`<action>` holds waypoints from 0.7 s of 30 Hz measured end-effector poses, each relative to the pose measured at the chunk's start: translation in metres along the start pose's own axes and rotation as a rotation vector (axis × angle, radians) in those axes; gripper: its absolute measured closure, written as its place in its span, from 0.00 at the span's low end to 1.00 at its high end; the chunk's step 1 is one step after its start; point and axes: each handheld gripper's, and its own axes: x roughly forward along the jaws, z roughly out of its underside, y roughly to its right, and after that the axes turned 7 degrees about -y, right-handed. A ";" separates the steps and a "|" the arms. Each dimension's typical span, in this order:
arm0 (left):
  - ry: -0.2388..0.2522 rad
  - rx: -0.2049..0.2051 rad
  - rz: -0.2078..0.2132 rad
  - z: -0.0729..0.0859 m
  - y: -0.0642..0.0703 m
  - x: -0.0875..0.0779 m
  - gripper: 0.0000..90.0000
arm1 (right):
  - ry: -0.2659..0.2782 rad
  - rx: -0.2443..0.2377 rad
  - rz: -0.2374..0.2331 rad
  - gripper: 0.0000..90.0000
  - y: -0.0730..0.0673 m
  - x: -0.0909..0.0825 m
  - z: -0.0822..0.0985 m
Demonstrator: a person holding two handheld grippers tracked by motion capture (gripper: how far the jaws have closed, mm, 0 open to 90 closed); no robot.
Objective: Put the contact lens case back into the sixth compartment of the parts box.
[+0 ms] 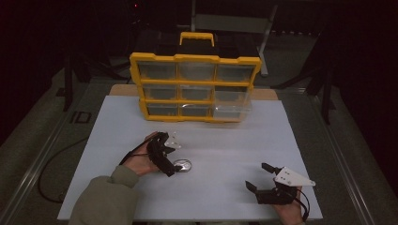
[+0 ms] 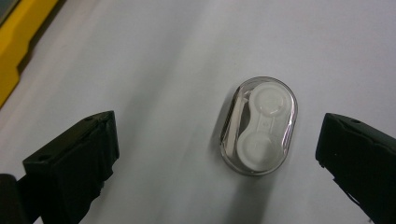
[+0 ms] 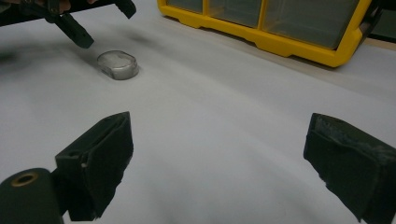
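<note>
The left hand-held gripper [image 1: 174,157] hovers over a small clear oval case [image 1: 182,165] that lies flat on the white worktop [image 1: 225,140], a little toward 7 o'clock from the worktop's centre. Its jaws stand wide apart. In the left gripper view the case [image 2: 258,126] sits between them, nearer the right-hand jaw and touching neither. The right hand-held gripper [image 1: 261,178] rests near the worktop's 5 o'clock edge, well apart from the case, with jaws also spread and nothing between them.

Progress, as a judgement: the approach is largely made and the grasp is not yet done. Closing on the case, lifting it and carrying it remain. The yellow drawer organiser [image 1: 195,86] at the worktop's 12 o'clock side is a likely destination; its bottom right drawer appears drawn slightly forward.

Orientation: the case holds a white insert with two round wells set end to end. In the left gripper view the long axis runs roughly 12 to 6 o'clock, tilted slightly toward 1 o'clock, so the jaws face its long sides and would close across the short axis.
</note>
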 end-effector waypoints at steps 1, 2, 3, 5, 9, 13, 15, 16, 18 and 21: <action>-0.005 0.002 0.004 -0.001 0.000 0.001 0.00 | 0.000 0.000 0.000 0.09 0.000 0.000 0.000; -0.009 0.002 0.008 -0.001 0.000 0.003 0.01 | 0.000 0.000 0.000 0.09 0.000 0.000 0.000; -0.013 0.001 0.014 -0.001 0.001 0.004 0.01 | 0.000 -0.001 0.000 0.09 0.000 0.000 0.000; -0.020 0.000 0.025 -0.002 0.001 0.006 0.03 | 0.000 -0.001 0.000 0.09 0.000 0.000 0.000; -0.026 0.001 0.044 -0.003 0.002 0.009 0.07 | 0.001 -0.001 0.000 0.09 0.000 0.000 0.000; -0.041 0.002 0.042 -0.006 0.006 0.013 0.14 | 0.001 -0.001 0.001 0.09 0.000 0.000 0.000; -0.058 0.015 0.050 -0.006 0.008 0.016 0.17 | 0.001 -0.001 0.001 0.09 0.000 0.000 0.000; -0.065 0.022 0.055 -0.006 0.008 0.017 0.19 | 0.000 -0.001 0.001 0.09 0.000 0.000 0.000; -0.073 0.027 0.065 -0.006 0.010 0.019 0.25 | 0.000 -0.002 0.001 0.09 0.000 0.000 0.000; -0.089 0.043 0.090 -0.006 0.010 0.022 0.32 | 0.000 -0.003 0.001 0.09 0.000 0.000 0.000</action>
